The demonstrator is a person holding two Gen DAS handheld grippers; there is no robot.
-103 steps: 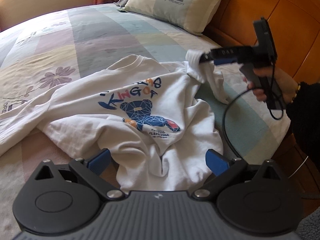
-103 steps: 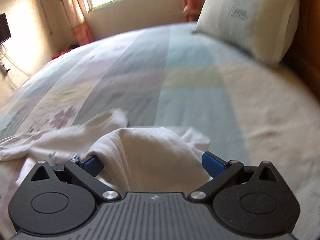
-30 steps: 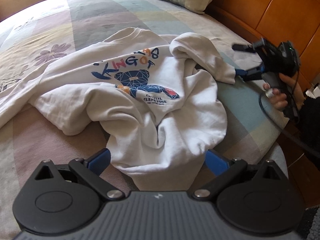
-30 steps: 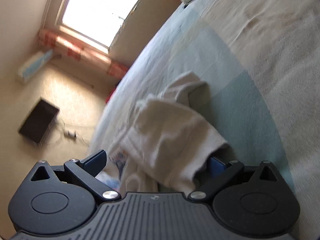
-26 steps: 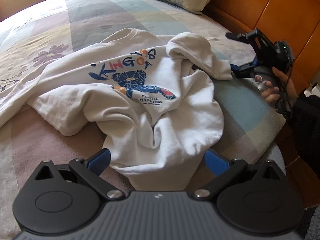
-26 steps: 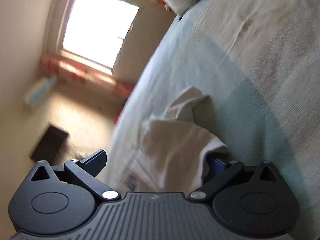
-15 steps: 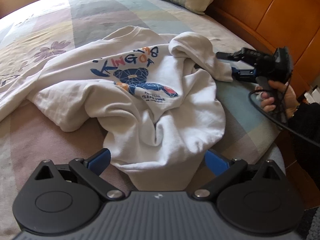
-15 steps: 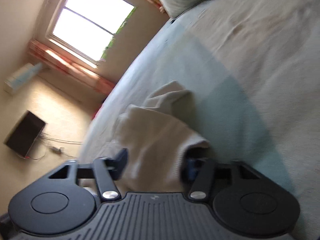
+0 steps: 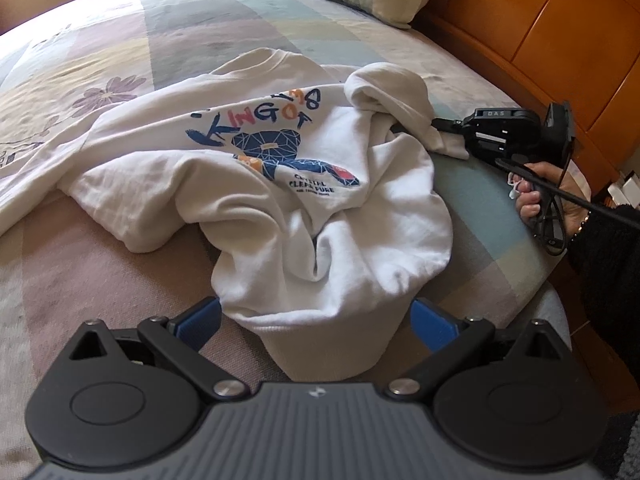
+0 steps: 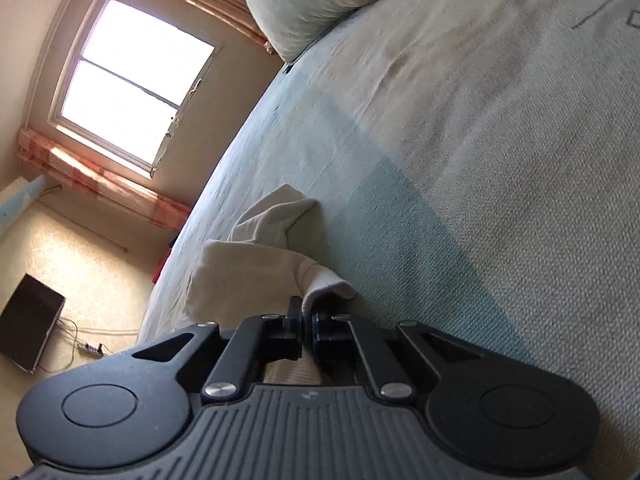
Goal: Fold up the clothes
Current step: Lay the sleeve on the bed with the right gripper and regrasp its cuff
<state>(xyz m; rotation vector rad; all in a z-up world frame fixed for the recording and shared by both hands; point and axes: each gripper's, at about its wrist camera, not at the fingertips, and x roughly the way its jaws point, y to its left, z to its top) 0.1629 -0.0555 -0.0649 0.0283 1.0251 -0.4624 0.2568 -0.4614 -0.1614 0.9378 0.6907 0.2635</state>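
White sweatshirt (image 9: 280, 184) lies crumpled on the bed (image 9: 120, 240), print upward, hem bunched toward the near edge. Left tool (image 9: 316, 320): jaws spread wide either side of the hem, pads not pressing it. Right tool (image 10: 306, 322), held in a hand (image 9: 540, 196) near the headboard (image 9: 540, 20): jaws have just closed, pinching the sleeve cuff (image 10: 320, 280).

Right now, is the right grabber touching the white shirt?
Touching. The right wrist view shows the right gripper shut on the white shirt's cuff, cloth pinched between its fingers.
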